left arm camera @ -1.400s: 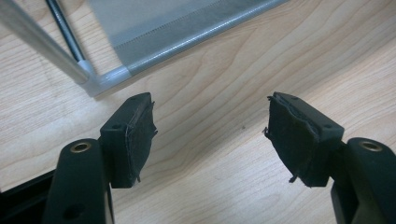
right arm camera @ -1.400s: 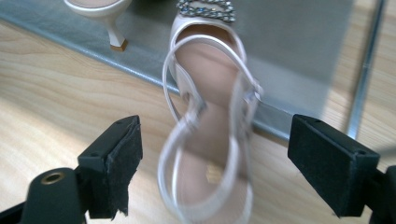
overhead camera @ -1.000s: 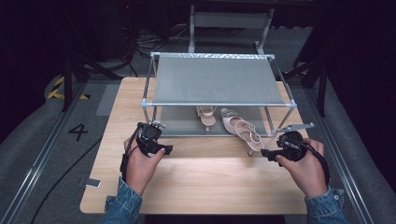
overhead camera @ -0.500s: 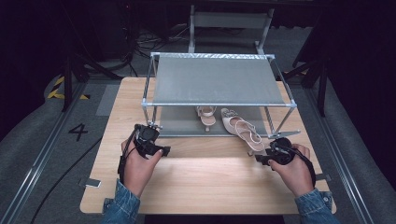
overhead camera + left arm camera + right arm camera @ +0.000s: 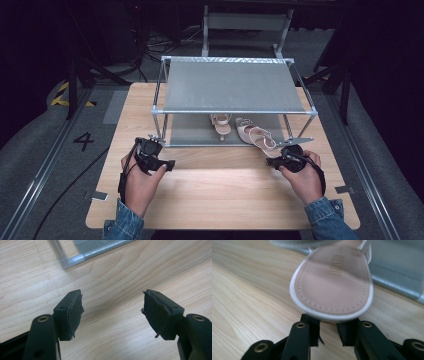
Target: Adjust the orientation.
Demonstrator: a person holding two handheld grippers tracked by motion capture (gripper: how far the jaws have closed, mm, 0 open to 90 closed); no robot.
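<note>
Now the right hand-held gripper (image 5: pixel 276 161) has slid in to the near sandal (image 5: pixel 332 281) jutting off the rack's (image 5: pixel 235 111) lower shelf, its jaws seemingly closing under the toe, probably a pull-out, while the left hand-held gripper (image 5: pixel 112 315) waits open above the surface (image 5: pixel 225 195)

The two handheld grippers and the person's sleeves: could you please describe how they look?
Both the left claw and the right claw have black jaws faced with frayed black pads and brass-coloured rivets. In the high view a black cable loops from the left gripper's body, and the person wears blue denim sleeves.
</note>
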